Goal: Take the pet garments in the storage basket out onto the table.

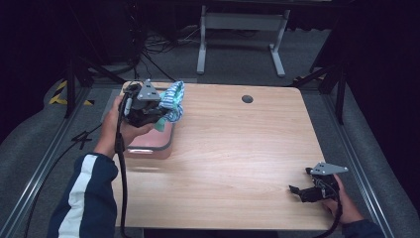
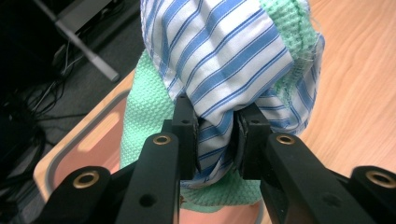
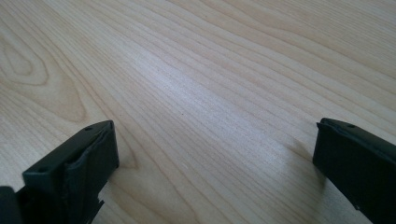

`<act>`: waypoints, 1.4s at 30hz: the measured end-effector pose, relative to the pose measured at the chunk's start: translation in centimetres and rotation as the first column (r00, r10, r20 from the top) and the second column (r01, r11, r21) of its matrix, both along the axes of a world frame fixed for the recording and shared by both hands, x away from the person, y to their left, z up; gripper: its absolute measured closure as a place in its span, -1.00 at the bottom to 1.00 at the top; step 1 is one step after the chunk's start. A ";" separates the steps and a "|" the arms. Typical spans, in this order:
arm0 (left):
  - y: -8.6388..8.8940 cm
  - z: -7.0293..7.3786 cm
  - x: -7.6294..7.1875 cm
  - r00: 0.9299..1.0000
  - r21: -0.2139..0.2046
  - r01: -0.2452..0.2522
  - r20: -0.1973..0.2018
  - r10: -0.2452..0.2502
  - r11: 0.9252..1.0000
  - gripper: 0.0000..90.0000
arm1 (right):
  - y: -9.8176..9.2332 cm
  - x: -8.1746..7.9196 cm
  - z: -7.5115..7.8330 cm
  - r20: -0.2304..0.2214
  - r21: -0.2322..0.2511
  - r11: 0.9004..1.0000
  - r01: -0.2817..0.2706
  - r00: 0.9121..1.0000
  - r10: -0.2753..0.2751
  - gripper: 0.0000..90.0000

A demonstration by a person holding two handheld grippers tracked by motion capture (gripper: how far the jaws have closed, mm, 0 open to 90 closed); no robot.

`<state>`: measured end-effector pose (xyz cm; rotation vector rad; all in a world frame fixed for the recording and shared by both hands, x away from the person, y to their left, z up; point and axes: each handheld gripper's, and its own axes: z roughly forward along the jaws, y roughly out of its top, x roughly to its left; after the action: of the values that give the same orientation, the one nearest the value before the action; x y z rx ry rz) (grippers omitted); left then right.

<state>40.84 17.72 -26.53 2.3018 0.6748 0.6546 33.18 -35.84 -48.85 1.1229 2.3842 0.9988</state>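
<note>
Cloth is what we have in hand: our left gripper (image 1: 157, 110) is clamped on a bundle of blue-and-white striped cloth (image 1: 174, 99), with a mint-green knitted cloth (image 1: 161, 124) bunched against it. We take the pink tray (image 1: 154, 144) as our landmark; it sits at the left edge of the wooden table (image 1: 237, 148). From the high view the bundle hangs above the far end of the tray, lifted clear of its floor, with the green cloth drooping down toward the tray's right rim.

In the left gripper view our two black jaws pinch a fold of the striped cloth (image 2: 224, 56) between the pads (image 2: 187, 135), and the fabric balloons out above and beyond them. The green cloth (image 2: 144, 121) wraps around the left side and underside of the striped one, and another patch of green shows at the top right. Whether the green cloth is also caught between the pads we cannot tell. Below the bundle we see the tray's (image 2: 84, 140) grey rim and pink floor.

Our right gripper (image 1: 303, 191) is well apart from the tray, near the table's near right corner, low over bare wood. In the right gripper view its jaws stand wide, with nothing but wood grain (image 3: 205, 93) between them.
</note>
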 end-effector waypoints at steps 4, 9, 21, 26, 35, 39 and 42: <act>-2.2 -0.2 -0.1 0.999 0.005 0.051 -0.004 -0.051 0.999 0.64 | 0.0 0.0 0.0 0.000 0.000 1.000 0.000 1.000 0.000 -0.99; -4.1 -0.7 0.0 0.996 0.013 0.090 -0.013 -0.090 0.996 0.64 | 0.0 0.0 0.0 0.000 0.000 1.000 0.000 1.000 0.000 -0.99; -8.6 -2.6 0.5 0.984 0.029 0.170 -0.055 -0.168 0.985 0.64 | 0.0 0.0 0.0 0.000 0.000 1.000 0.000 1.000 0.000 -0.99; -10.4 -3.8 0.7 0.976 0.035 0.204 -0.082 -0.200 0.978 0.64 | 0.0 0.0 0.0 0.000 0.000 1.000 0.000 1.000 0.000 -0.99; -13.2 -7.1 1.8 0.964 0.051 0.229 -0.149 -0.219 0.972 0.64 | 0.0 0.0 0.0 0.000 0.000 1.000 -0.001 1.000 0.001 -0.99; -14.1 -8.8 2.4 0.959 0.055 0.229 -0.185 -0.215 0.972 0.64 | 0.0 0.0 0.0 -0.001 0.000 1.000 -0.001 1.000 0.001 -0.99; -14.9 -10.1 2.7 0.953 0.052 0.232 -0.211 -0.216 0.971 0.63 | 0.0 0.0 0.0 0.000 0.000 1.000 -0.001 1.000 0.001 -0.99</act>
<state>43.50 2.85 -36.66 2.4922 0.4749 0.3466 33.15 -35.85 -48.85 1.1218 2.3852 0.9994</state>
